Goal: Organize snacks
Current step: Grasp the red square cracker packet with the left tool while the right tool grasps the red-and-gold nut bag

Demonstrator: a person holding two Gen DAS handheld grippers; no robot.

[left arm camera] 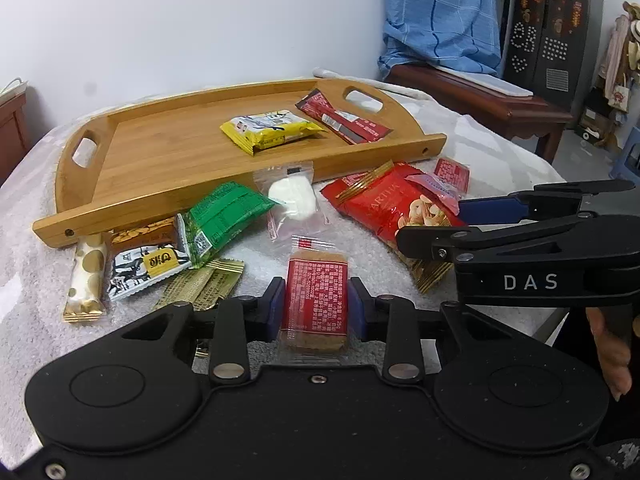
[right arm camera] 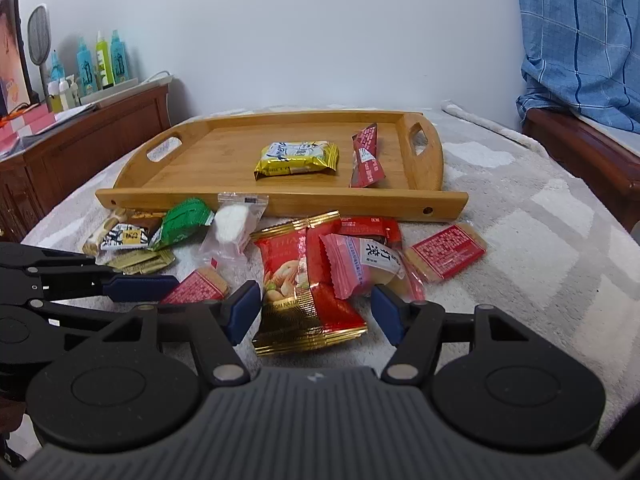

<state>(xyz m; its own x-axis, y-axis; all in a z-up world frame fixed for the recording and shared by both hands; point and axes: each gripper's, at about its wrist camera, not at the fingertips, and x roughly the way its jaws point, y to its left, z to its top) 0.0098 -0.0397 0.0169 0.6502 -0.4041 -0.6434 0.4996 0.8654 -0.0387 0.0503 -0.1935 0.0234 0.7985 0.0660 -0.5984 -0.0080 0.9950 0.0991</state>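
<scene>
Left tongs (left arm camera: 316, 308) are clamped on the red biscuit packet (left arm camera: 315, 298); right tongs (right arm camera: 316, 307) sit apart. Lift it straight, then carry it over the tray (left arm camera: 132, 196) rim, upper frame.

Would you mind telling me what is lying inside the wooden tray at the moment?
Inside the wooden tray lie two snacks: a yellow packet near the middle and a dark red stick sachet towards the right handle. Whatever might sit beneath either wrapper is covered.
</scene>
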